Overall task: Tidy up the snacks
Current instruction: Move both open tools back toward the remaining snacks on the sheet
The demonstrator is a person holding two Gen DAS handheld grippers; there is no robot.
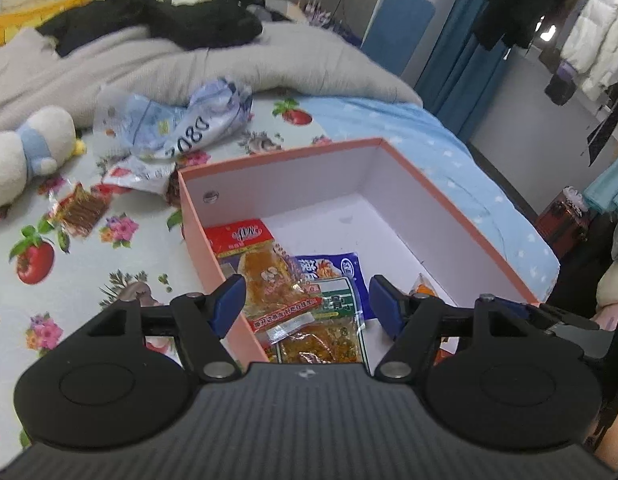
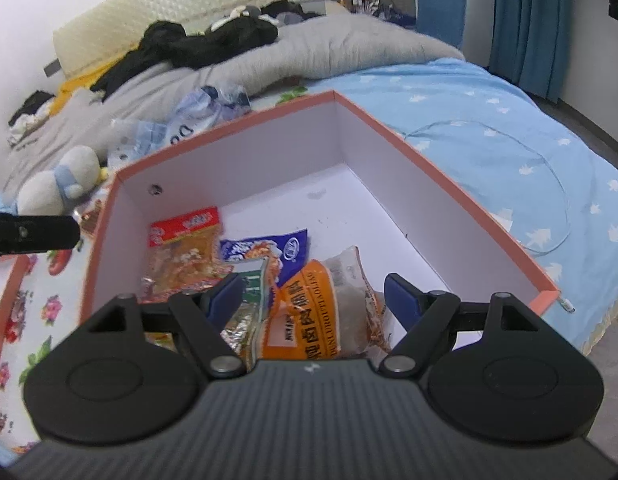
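Both grippers hang over the near end of the salmon-pink box (image 1: pixel 461 208) on the bed, pointing down into it. On the left, the left gripper (image 1: pixel 307 302) has its blue pads (image 1: pixel 229 300) spread wide with nothing clamped; its left finger sits outside the box's left wall, its right one over the inside. Below it, against that wall, lies a red-topped snack packet (image 1: pixel 245 240) with a clear orange pouch (image 1: pixel 277 284) over it, then a green-labelled packet (image 1: pixel 337 308) and a blue packet (image 1: pixel 329 266) peeking out behind.

Further left on the flowered sheet (image 1: pixel 121 276), outside the box, a small brown snack packet (image 1: pixel 83 210) lies alone, near a white plush toy (image 1: pixel 25 152) and a crumpled blue-and-white plastic bag (image 1: pixel 181 124).

To the right, the right gripper (image 2: pixel 313 294) is likewise wide open and grips nothing; an orange-and-clear noodle-style packet (image 2: pixel 317 312) lies in the box under the gap, though whether a pad brushes it I cannot tell. The far half of the box floor is bare white. Beyond the box's right wall runs a light blue sheet (image 2: pixel 509 152) with white shapes.
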